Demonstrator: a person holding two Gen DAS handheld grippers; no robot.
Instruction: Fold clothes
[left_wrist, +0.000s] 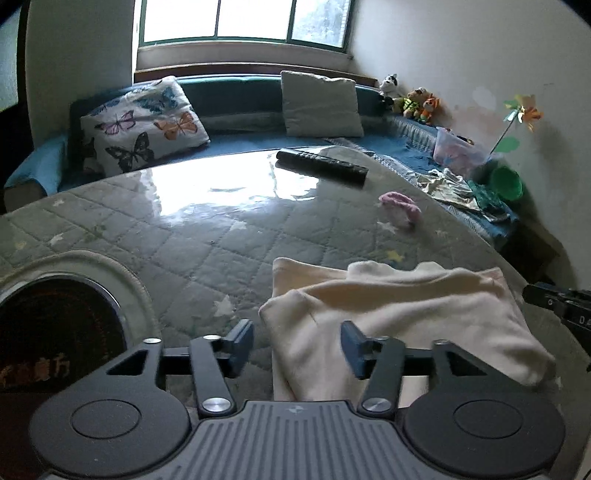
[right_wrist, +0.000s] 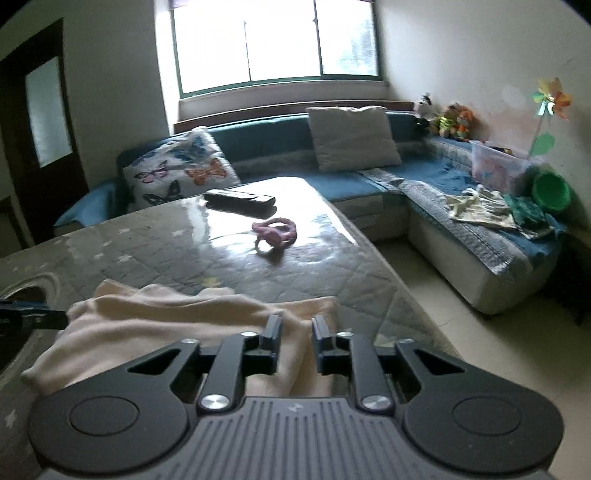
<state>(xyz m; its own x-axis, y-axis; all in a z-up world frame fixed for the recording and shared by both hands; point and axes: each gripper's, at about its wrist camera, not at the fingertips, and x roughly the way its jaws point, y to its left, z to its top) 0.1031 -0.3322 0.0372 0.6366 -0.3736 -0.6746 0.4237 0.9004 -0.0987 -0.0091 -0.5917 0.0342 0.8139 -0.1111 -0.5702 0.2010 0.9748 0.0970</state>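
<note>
A living room with a blue sofa (left_wrist: 236, 136) under a bright window; a glossy quilted-cover table (left_wrist: 192, 229) carries the work. In the left wrist view, the cream garment (left_wrist: 399, 317) lies bunched at the table's near edge, and the left tool (left_wrist: 297, 345) hovers with fingers spread wide, its left edge between them, gripping nothing. In the right wrist view, the right tool (right_wrist: 295, 343) stands partly open over the garment's right edge, not clamped. Judging by this, a fold is about to start; next, both tools must close on the cloth.
</note>
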